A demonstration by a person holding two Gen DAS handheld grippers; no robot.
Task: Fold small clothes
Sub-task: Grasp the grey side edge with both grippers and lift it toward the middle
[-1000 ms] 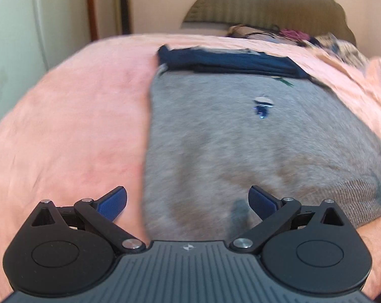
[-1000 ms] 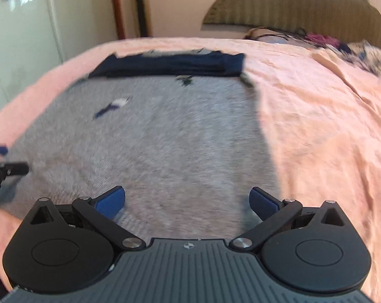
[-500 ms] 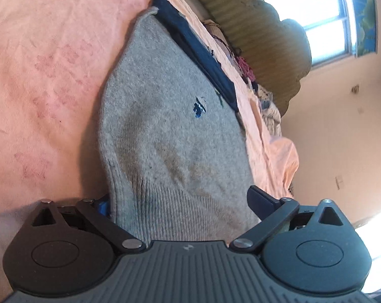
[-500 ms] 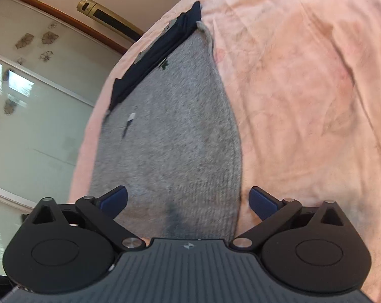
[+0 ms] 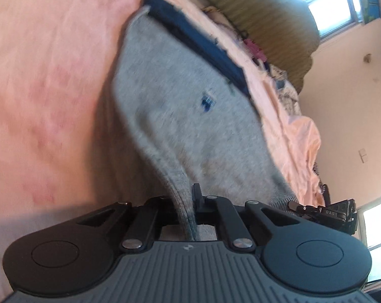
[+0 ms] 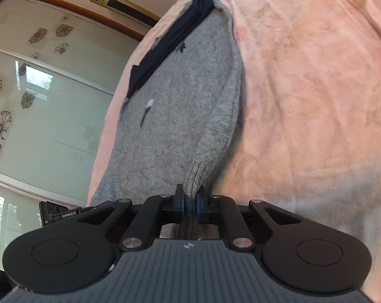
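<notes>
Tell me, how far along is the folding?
Done: the grey sweater lies spread on the pink bedsheet. In hand: the left claw and right claw have just closed, pinching its near hem corners. Left: the fold itself.

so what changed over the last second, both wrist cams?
Both claws rolled sideways and closed: the left claw and the right claw now each pinch a near hem corner of the grey sweater, lifting its edges. The navy garment and pink bedspread stayed put.
</notes>
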